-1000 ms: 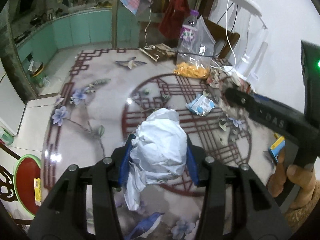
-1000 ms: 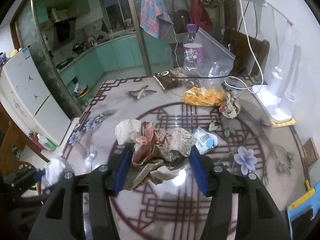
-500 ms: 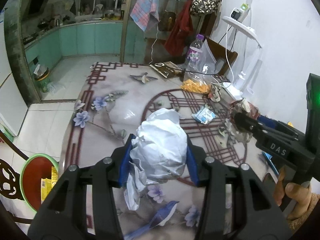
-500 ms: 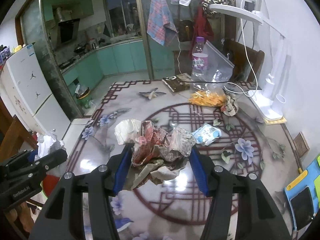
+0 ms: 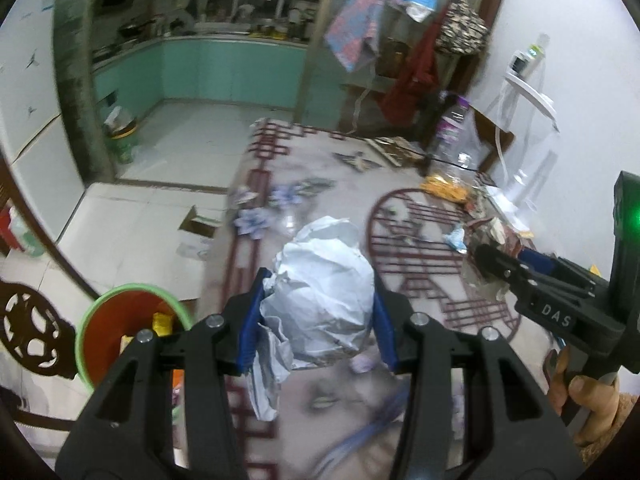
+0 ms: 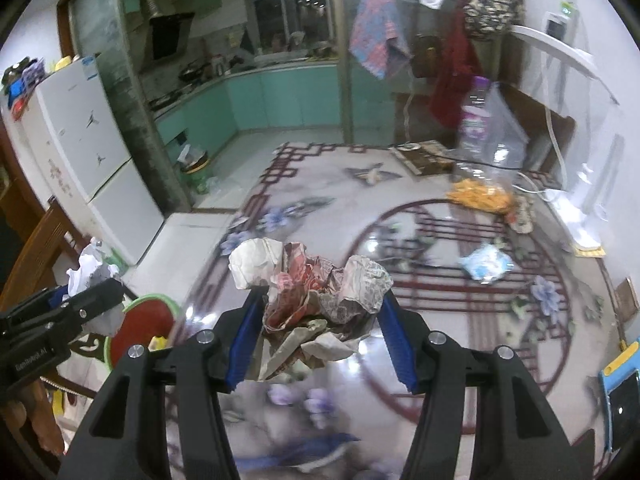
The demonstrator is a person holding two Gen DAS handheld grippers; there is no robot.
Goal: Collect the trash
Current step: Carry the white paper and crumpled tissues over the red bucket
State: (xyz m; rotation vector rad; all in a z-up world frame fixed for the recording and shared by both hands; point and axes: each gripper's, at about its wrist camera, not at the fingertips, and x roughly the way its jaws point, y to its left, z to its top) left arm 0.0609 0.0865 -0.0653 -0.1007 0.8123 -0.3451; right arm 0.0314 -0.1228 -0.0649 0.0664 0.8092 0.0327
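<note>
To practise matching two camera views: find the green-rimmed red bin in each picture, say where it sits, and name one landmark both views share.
Left wrist view: the bin sits at lower left, below the table edge, left of the left gripper shut on white crumpled paper.
Right wrist view: the bin sits at lower left, partly behind the other gripper.
Shared landmark: the small blue packet on the table.

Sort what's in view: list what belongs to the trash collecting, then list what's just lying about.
Part of the job:
- white paper wad in the left gripper
- printed paper wad in the right gripper
- green-rimmed bin beside the table
- blue-white wrapper on the table

Lying about:
- plastic bottle
- bag of orange snacks
- white lamp
</note>
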